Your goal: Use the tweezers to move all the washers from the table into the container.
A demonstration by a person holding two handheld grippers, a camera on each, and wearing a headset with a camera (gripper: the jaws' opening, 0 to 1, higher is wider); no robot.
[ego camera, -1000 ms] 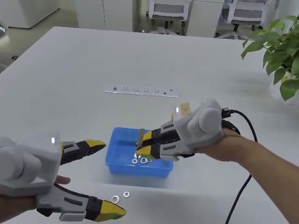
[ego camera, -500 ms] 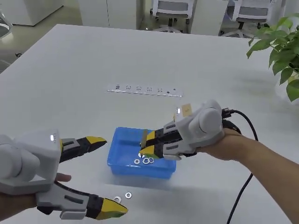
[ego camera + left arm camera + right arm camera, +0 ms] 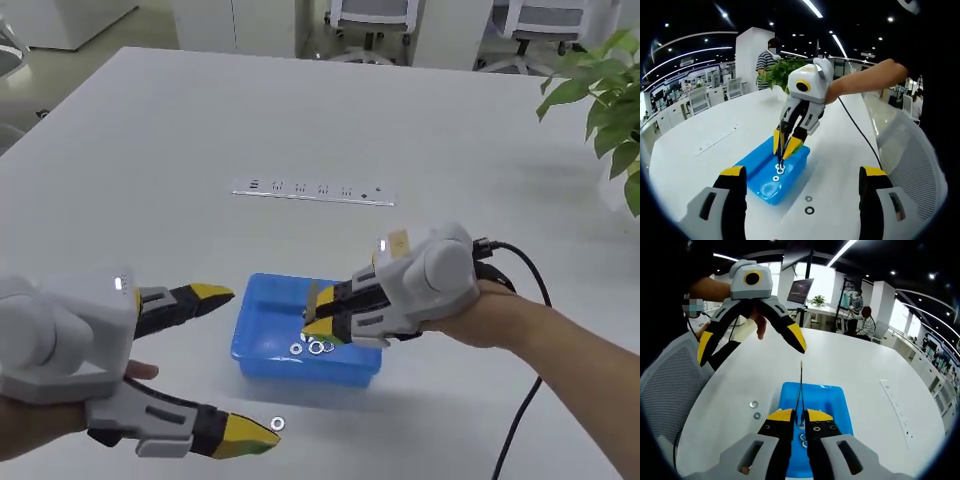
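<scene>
Left gripper (image 3: 250,370) has edged forward, jaws spread, beside container (image 3: 265,318).

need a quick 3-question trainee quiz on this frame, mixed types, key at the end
1. True or false: the right claw is shut on the tweezers.
2. How many washers lie on the table outside the blue container?
3. The left claw is: A) open, holding nothing; B) shut on a washer; C) resting inside the container.

Key: 1 true; 2 two; 3 A.
</scene>
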